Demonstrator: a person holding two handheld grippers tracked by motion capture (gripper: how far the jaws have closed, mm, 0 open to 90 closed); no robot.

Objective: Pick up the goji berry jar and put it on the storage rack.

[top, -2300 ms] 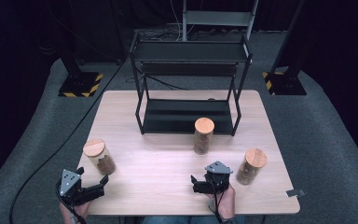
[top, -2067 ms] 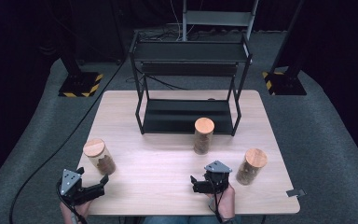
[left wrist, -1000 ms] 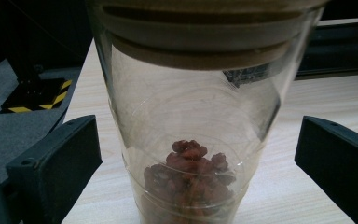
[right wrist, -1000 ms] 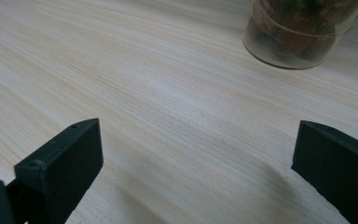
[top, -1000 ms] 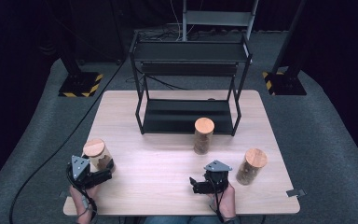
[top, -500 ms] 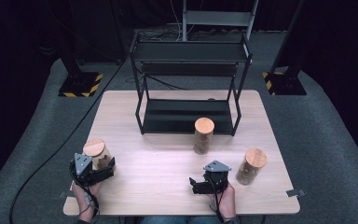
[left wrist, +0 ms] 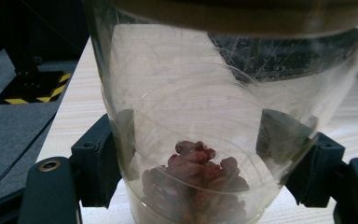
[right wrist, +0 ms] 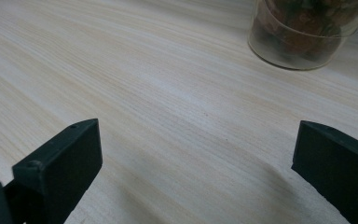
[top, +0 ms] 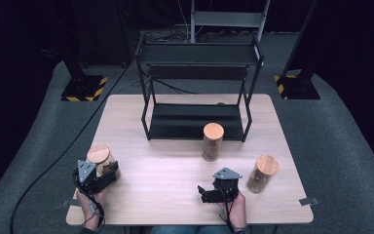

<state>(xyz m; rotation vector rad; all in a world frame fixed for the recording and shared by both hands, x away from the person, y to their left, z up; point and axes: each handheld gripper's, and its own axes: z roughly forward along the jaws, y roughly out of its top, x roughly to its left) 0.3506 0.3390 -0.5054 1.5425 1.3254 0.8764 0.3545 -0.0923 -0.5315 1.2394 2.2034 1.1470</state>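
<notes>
A: Clear plastic with a wooden lid: that is the left jar [top: 101, 161] you have at the table's [top: 175, 195] near left corner, standing upright on the wood. Your left gripper [top: 108, 170] has just closed its jaws, and they now press on the jar's wall from both sides.

B: In the left gripper view the pads [left wrist: 103, 158] clamp low on the left jar [left wrist: 200, 140], beside the reddish-brown pieces [left wrist: 198, 175] heaped at its bottom.

A: Your right gripper [top: 203, 192] sits near the front edge, jaws spread wide with bare wood between them.

B: The right gripper view shows the base of the middle jar [right wrist: 307, 32] ahead, apart from the jaws. That middle jar [top: 213, 141] stands just before the black shelf [top: 195, 87]; a third jar [top: 262, 173] stands near your right hand [top: 233, 207].
</notes>
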